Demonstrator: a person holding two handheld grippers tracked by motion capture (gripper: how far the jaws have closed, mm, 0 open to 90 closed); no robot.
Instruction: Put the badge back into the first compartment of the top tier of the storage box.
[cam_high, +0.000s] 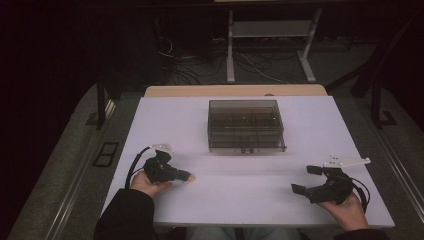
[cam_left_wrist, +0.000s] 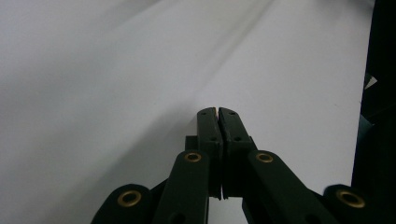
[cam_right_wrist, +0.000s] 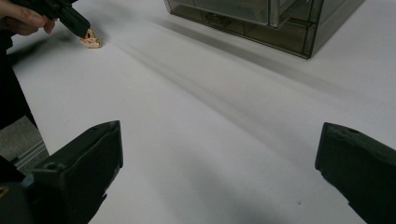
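Lower left of the high view: left claw (cam_high: 186, 176) is pinching a small tan piece (cam_high: 190, 178) at its tip, low over the bench (cam_high: 250, 200). Piece looks light, thin, likely slippery; edge grip suits. Lower right: right claw (cam_high: 307, 179) is resting wide open, empty.

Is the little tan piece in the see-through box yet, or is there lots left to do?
Not yet. Done: the left gripper has pinched shut on the small tan piece, low at the white table. The right gripper waits open and empty. Probably left: carrying the piece to the box, whose drawers look closed.
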